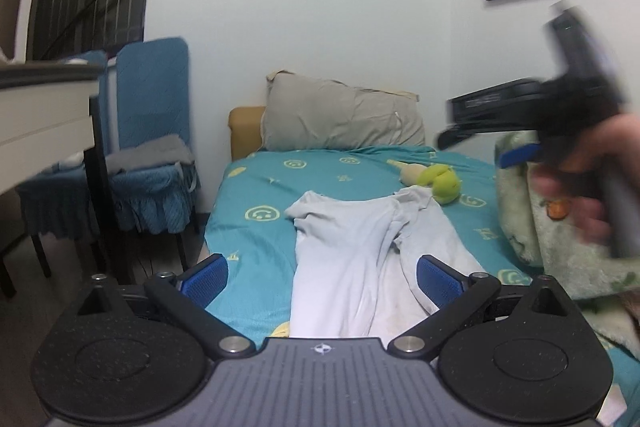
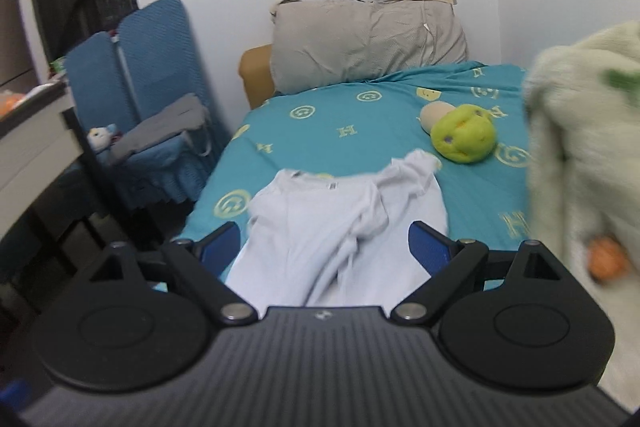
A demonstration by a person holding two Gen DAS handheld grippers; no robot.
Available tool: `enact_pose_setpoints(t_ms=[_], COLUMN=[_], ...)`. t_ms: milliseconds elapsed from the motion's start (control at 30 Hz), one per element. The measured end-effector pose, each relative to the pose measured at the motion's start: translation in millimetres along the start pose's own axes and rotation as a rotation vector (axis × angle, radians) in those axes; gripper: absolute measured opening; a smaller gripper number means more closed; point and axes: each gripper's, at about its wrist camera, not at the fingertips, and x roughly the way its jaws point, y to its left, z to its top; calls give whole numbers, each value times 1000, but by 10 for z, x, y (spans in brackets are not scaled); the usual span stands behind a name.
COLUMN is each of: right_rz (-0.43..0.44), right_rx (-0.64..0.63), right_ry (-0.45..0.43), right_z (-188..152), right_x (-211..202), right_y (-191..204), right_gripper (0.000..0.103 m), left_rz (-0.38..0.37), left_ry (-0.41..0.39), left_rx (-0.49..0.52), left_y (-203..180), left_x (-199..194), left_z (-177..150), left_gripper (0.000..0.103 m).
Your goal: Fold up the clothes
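The bed [image 2: 328,131], in a teal smiley sheet, carries a rumpled pale garment [image 2: 340,219] lying loose near its foot, so folding looks not yet begun. Both the left tongs [image 1: 322,281] and right tongs [image 2: 324,247] hover spread wide, empty; next they likely need its edges, avoiding the green plush toy [image 2: 464,139]

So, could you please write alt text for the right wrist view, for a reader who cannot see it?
A crumpled white shirt lies unfolded on a teal smiley-print bed, seen between the open fingers of the right gripper, which holds nothing. Beyond it sit a green plush toy and a grey pillow; a fluffy blanket fills the right edge.
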Motion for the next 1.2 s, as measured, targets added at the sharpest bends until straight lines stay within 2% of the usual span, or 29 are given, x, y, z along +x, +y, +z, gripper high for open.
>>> enact_pose_setpoints(t_ms=[100,167,267,333,433,533,600,700,933,1067,1133,1167,1200], right_rz=[34,59,108,106,39,71,96,107,145,162,168,173,178], right_rx=[-7,1,43,55,114,241,299,305,353,381,398,406,414], right_ry=[1,-13,-42,-61,-21,15,35,74,123,151,161,167,172], right_z=[-268,-466,-768,-957,-1041,-1035,-1060,-1120,-1166,-1187,-1197,-1203,-1207], right_x=[-613,-948,-1291,-1402,-1332,-1231,-1176,-1108,-1036,-987,-969,-962,-954], right_y=[26,5,-111,-232,-421,-620,-691,-698,-752,-797,-813,-821,-828], right_gripper=[92,92,92,92,92,92,92,92,92,92,92,92,92], left_rz=[-2,-1,-7,-8,30,87,104,133,198,194,183,180,178], left_ry=[2,36,113,176,297,422,484,566,711,796,828,840,850], left_rx=[14,-5,-63,-104,-160,-204,-214,-251,-425,-544,-583,-596,-606], left_y=[-44,-49,-13,50,180,303,362,464,770,879,899,902,903], left_x=[-96,-130,-184,-219,-194,-135,-92,-1,88,86,68,58,47], left_z=[-4,-29,-113,-179,-286,-395,-457,-539,-740,-827,-861,-871,-879], left_gripper=[101,101,100,99,96,87,86,86,86,86,70,69,62])
